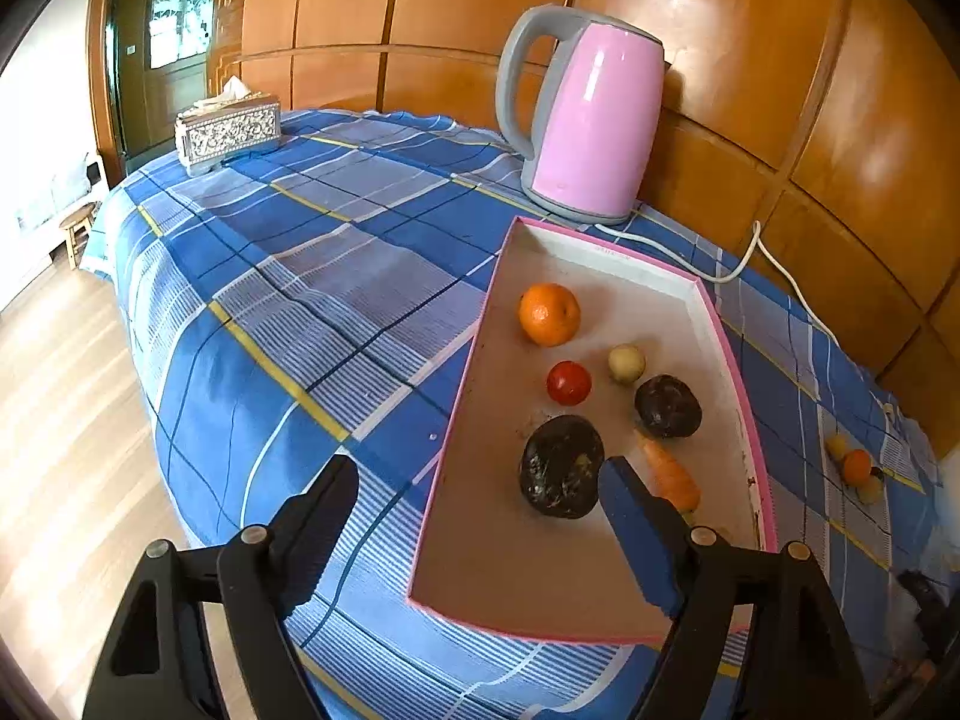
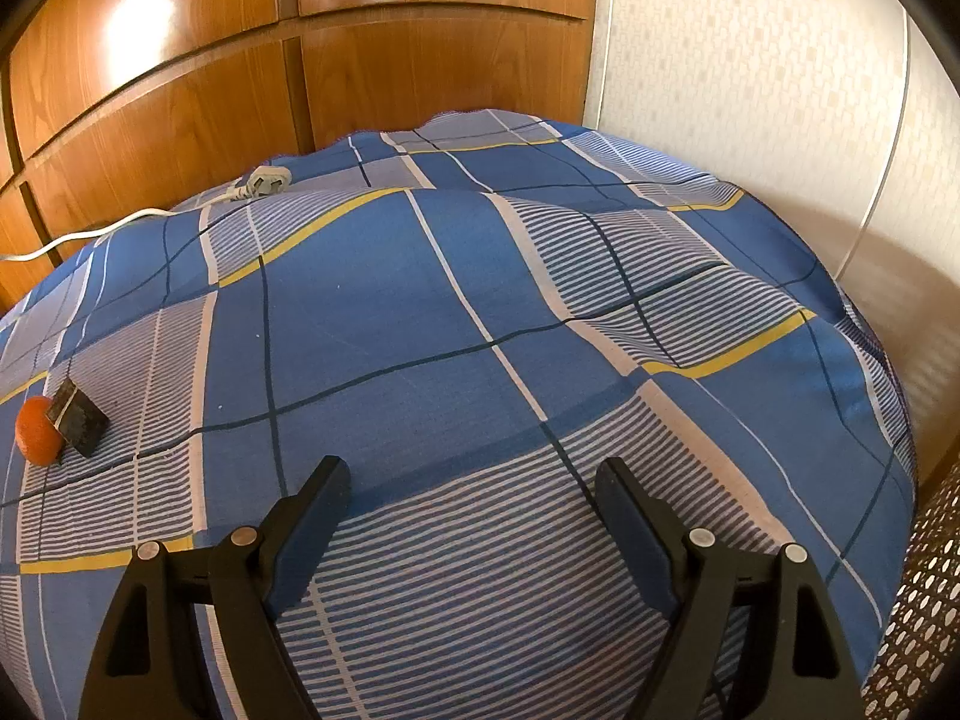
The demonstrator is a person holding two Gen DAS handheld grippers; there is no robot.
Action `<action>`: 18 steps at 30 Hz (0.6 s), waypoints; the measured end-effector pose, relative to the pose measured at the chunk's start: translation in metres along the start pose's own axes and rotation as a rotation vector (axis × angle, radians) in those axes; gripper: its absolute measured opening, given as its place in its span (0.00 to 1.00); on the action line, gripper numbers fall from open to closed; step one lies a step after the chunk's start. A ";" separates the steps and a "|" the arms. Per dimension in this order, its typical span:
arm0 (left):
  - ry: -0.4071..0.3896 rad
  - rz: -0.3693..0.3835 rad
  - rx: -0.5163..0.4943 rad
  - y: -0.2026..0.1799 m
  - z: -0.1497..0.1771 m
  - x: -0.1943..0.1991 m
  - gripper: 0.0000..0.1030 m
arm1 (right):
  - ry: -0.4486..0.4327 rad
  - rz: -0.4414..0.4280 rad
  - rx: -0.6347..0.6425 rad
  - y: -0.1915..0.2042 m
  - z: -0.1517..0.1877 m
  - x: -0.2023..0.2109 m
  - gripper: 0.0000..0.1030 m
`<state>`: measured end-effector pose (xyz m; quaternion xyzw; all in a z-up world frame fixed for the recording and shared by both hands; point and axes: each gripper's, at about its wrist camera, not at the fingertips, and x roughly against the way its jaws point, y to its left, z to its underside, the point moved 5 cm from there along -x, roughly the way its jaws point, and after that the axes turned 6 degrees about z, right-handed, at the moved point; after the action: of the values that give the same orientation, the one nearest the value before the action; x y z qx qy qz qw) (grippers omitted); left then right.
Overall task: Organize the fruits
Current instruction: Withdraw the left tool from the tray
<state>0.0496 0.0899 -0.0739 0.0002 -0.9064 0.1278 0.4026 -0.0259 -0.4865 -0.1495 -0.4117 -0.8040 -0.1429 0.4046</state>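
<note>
A shallow pink-rimmed tray [image 1: 510,570] lies on the blue checked cloth. It holds an orange [image 1: 549,313], a small red fruit [image 1: 569,383], a pale round fruit [image 1: 626,363], a dark fruit [image 1: 668,406], a larger dark fruit [image 1: 561,467] and a carrot [image 1: 669,471]. My left gripper [image 1: 480,474] hangs open over the tray's left rim. The larger dark fruit sits just inside its right finger, untouched by the left one. My right gripper [image 2: 474,471] stands open above bare cloth with nothing between its fingers. Another orange [image 2: 37,429] lies far to its left.
A pink kettle [image 1: 591,120] stands behind the tray, its white cord [image 1: 738,264] running to a plug [image 2: 264,183]. A tissue box [image 1: 228,129] sits at the far corner. A few small fruits [image 1: 855,468] lie right of the tray. A dark block [image 2: 78,417] rests against the second orange.
</note>
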 end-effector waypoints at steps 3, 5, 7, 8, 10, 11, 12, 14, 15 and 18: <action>0.004 -0.002 0.006 0.002 0.001 -0.001 0.80 | 0.004 0.001 0.002 0.000 -0.001 0.000 0.82; 0.007 -0.002 0.009 0.002 0.004 0.000 0.80 | 0.010 0.002 0.001 0.000 -0.001 0.000 0.82; 0.010 -0.007 0.012 0.004 0.007 -0.001 0.82 | 0.019 0.003 -0.004 0.000 -0.002 0.001 0.82; 0.012 -0.010 0.015 0.004 0.008 -0.001 0.82 | 0.024 0.001 -0.006 0.000 -0.003 0.001 0.82; 0.019 -0.010 0.023 0.006 0.010 -0.003 0.83 | 0.037 -0.019 -0.014 0.001 -0.004 0.003 0.82; 0.021 -0.010 0.025 0.006 0.010 -0.003 0.83 | 0.035 -0.030 -0.015 0.003 -0.005 0.005 0.82; 0.020 -0.010 0.026 0.006 0.010 -0.003 0.83 | 0.029 -0.037 -0.008 0.006 -0.006 0.008 0.82; 0.017 -0.010 0.028 0.006 0.010 -0.002 0.84 | 0.016 -0.061 0.006 0.013 -0.007 0.015 0.82; 0.018 -0.008 0.029 0.006 0.010 -0.003 0.86 | 0.009 -0.081 0.016 0.019 -0.009 0.020 0.82; 0.022 -0.005 0.029 0.006 0.011 -0.003 0.86 | -0.009 -0.131 0.049 0.036 -0.013 0.032 0.82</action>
<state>0.0432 0.0927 -0.0845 0.0068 -0.9000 0.1400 0.4128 -0.0016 -0.4541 -0.1205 -0.3488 -0.8342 -0.1476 0.4007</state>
